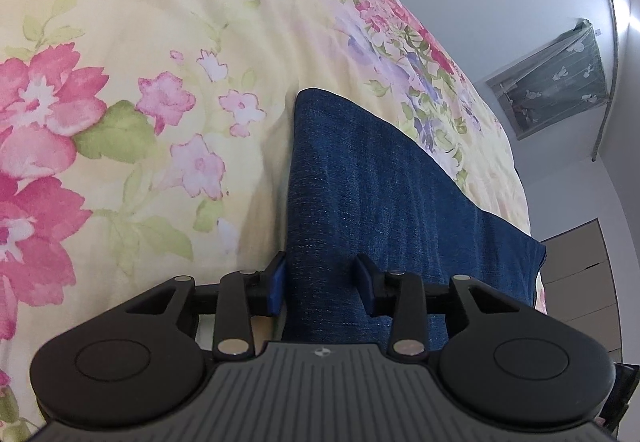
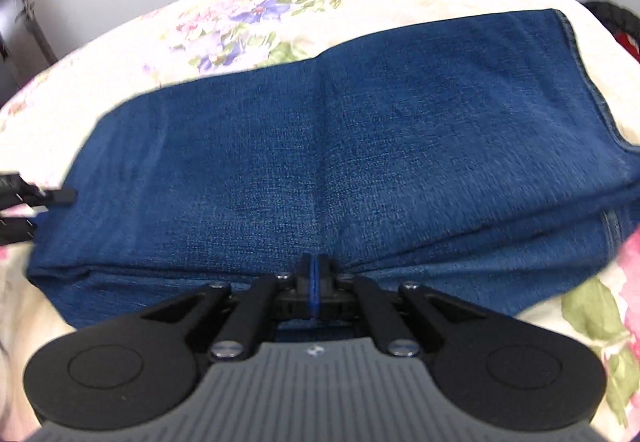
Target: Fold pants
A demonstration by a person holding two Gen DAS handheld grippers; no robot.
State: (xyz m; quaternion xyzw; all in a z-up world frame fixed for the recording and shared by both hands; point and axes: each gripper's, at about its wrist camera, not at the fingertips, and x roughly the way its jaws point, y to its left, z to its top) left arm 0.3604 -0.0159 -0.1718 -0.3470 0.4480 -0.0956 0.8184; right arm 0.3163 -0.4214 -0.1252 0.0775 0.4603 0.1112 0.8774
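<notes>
The blue denim pants (image 2: 320,170) lie folded in a thick stack on the floral bedsheet (image 2: 120,54). My right gripper (image 2: 315,274) is shut at the near edge of the stack, its pads pressed together with a thin blue strip between them, seemingly pinching the top layer. In the left wrist view the pants (image 1: 360,182) run forward from my left gripper (image 1: 322,278), whose jaws stand apart on either side of the fabric's near end without closing on it. The left gripper also shows at the left edge of the right wrist view (image 2: 36,198).
The cream bedsheet with pink flowers (image 1: 140,82) spreads to the left and ahead. The bed's edge lies to the right, with a wall, a covered window (image 1: 560,82) and brown drawers (image 1: 580,282) beyond. A dark object with red (image 2: 624,30) sits at the far right.
</notes>
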